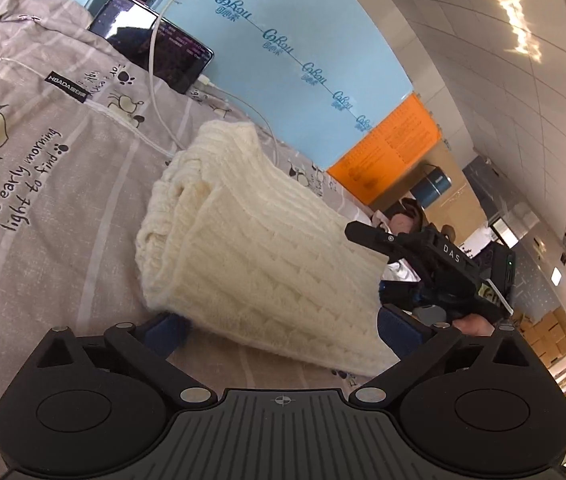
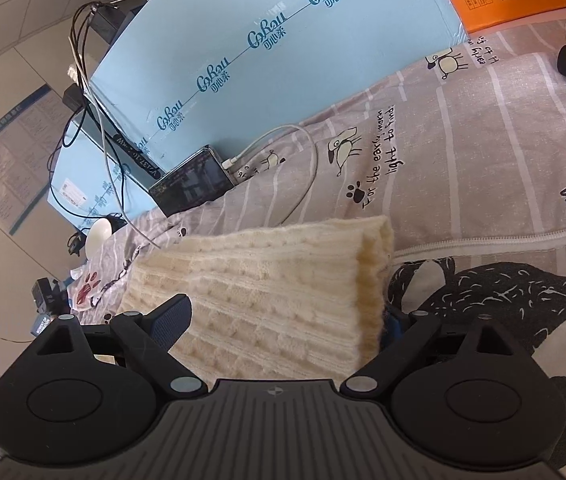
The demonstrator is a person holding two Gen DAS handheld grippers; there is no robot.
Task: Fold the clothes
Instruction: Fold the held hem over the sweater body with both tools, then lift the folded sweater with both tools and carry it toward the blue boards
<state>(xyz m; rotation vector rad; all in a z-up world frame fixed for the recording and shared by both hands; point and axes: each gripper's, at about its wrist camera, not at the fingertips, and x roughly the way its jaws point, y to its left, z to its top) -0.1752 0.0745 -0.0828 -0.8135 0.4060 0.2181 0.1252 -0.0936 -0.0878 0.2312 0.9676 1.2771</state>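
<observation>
1. Grey bedding (image 1: 63, 208) printed with cartoon dogs and paw marks covers the whole work surface, backed by pale blue cartons (image 1: 283, 32) and an orange sheet beyond them.
2. One cream cable-knit sweater (image 1: 251, 248) lies on that bedding, already doubled over into a thick, rounded bundle with layered edges showing at one end.
3. At its near edge the left gripper (image 1: 283, 332) has its fingers spread wide, one blue pad on each side of the knit, not closed on it.
4. From the opposite side the right gripper (image 2: 283, 320) is likewise spread, straddling the bundle; its right-hand pad is mostly hidden behind the stacked edge, so I cannot tell whether it touches.
5. To my eye the knit is soft, bulky and springy, light for its size; it should sag and slide open if lifted by one layer. Pinching through all the layers at a folded edge or corner looks safest.
6. Count: one sweater, two grippers, one phone (image 1: 155, 40) propped against the cartons, one white cable (image 1: 159, 92) trailing from it across the bedding.
</observation>
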